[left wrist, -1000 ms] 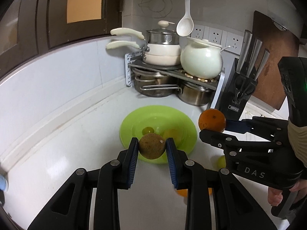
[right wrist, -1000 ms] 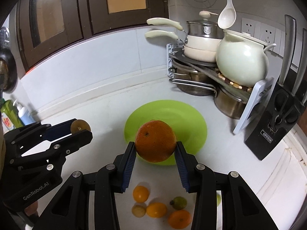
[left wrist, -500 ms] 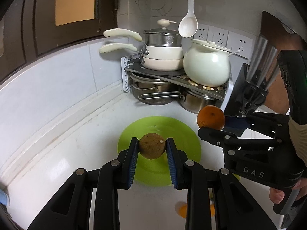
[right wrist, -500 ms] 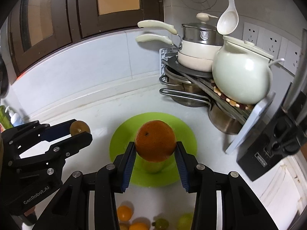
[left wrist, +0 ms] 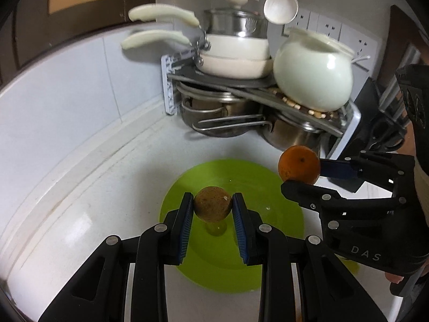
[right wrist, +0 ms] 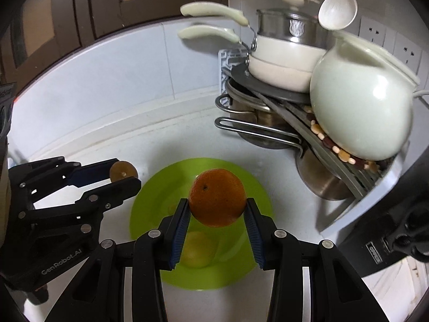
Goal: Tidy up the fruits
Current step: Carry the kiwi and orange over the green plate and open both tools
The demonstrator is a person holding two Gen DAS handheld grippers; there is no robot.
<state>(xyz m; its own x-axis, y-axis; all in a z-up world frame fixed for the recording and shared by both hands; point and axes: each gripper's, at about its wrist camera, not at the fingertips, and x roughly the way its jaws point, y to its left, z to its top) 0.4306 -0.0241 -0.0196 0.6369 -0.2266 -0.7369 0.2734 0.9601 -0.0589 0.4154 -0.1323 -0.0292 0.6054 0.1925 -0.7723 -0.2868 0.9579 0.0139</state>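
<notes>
Left tool [left wrist: 213,207] clamps a brown, speckled fruit [left wrist: 212,207]; right tool [right wrist: 217,208] clamps a glossy orange [right wrist: 217,198].

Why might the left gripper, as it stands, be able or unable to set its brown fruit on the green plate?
Probably able: the left gripper holds the brown fruit right above the green plate, with bare plate below. The right gripper and its orange are off to the side.

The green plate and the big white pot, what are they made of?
Plate: probably plastic, judging by its bright lime colour and smooth, softly shiny surface. Pot: looks like glazed ceramic, since it is glossy, with sharp light reflections on its round belly.
</notes>
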